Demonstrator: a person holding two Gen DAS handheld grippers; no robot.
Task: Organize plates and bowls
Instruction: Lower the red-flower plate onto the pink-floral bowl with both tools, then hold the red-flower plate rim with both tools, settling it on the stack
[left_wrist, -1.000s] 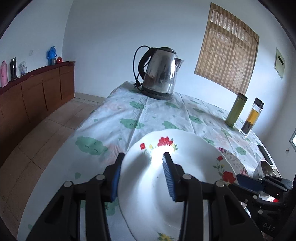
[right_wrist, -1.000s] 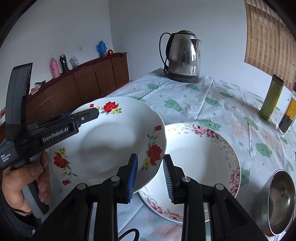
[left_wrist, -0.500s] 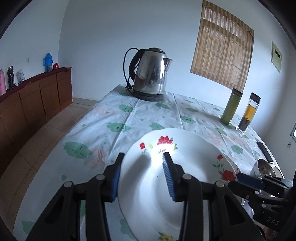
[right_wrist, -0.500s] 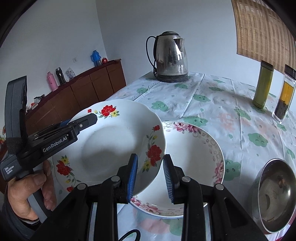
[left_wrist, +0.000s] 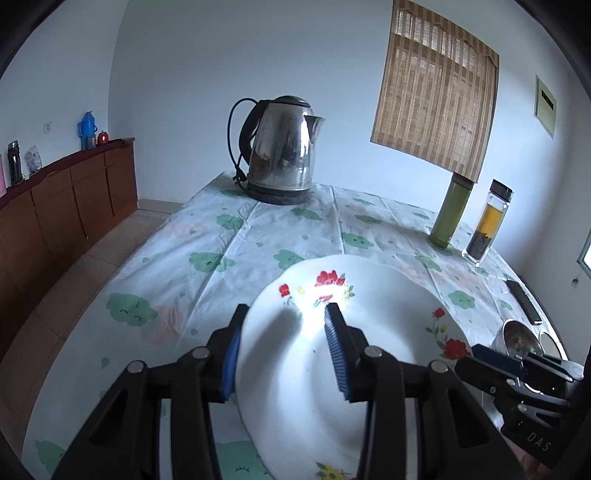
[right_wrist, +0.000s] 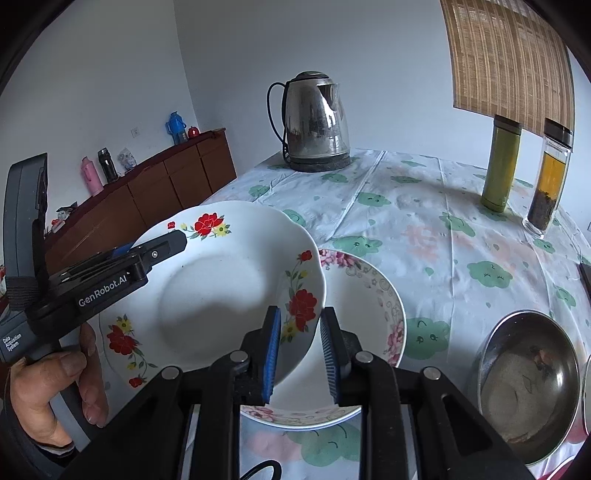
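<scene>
A white plate with red flowers (right_wrist: 221, 288) is held in the air between both grippers. My left gripper (left_wrist: 282, 339) is shut on its left rim; it also shows in the right wrist view (right_wrist: 162, 247). My right gripper (right_wrist: 299, 343) is shut on its right rim; it also shows in the left wrist view (left_wrist: 484, 360). The plate (left_wrist: 369, 332) hangs above a pink-flowered plate (right_wrist: 369, 314) lying on the table (right_wrist: 424, 229). A steel bowl (right_wrist: 528, 380) stands to the right.
An electric kettle (right_wrist: 316, 122) stands at the far end of the table. A green flask (right_wrist: 504, 162) and a tea bottle (right_wrist: 548, 177) stand at the right. A phone (left_wrist: 522, 301) lies near the right edge. A wooden sideboard (right_wrist: 147, 192) lines the left wall.
Both grippers have carried the red-flowered plate a little to the left and toward me over the pink-flowered plate. Both grips are unchanged.
</scene>
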